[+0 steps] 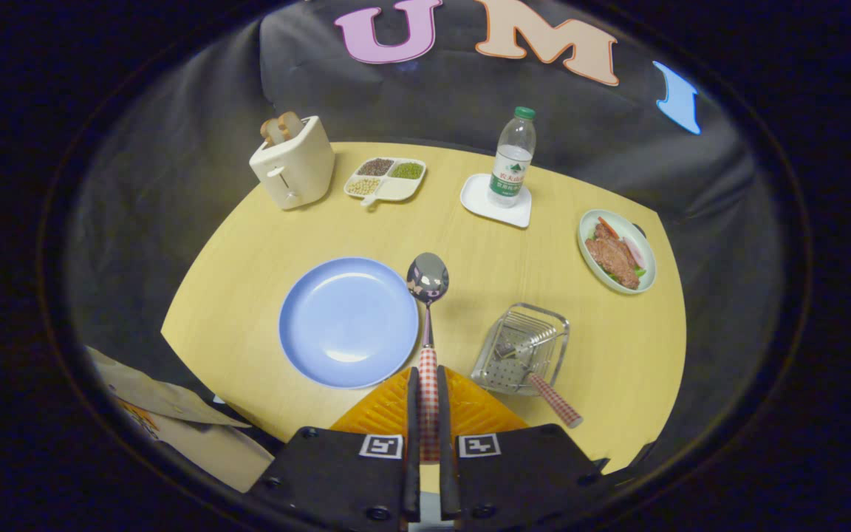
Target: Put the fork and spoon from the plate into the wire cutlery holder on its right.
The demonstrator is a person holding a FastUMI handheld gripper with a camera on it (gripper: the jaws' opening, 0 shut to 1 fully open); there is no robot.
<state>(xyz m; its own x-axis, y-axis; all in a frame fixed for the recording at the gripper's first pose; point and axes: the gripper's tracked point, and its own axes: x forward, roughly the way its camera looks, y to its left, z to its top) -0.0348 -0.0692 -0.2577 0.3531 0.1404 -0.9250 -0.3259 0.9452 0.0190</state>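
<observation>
My gripper (425,384) is shut on the red-checked handle of the spoon (428,284). The spoon's shiny bowl sticks out ahead of the fingers, lifted above the table between the plate and the holder. The blue plate (344,321) lies bare just left of the fingers. The wire cutlery holder (521,347) sits just right of them. The fork (544,388) lies in the holder, its red-checked handle poking out over the near rim.
At the back of the round wooden table (263,244) stand a cream toaster (292,162), a divided dish of beans (385,179) and a water bottle (512,159) on a white coaster. A plate of meat (616,251) sits far right.
</observation>
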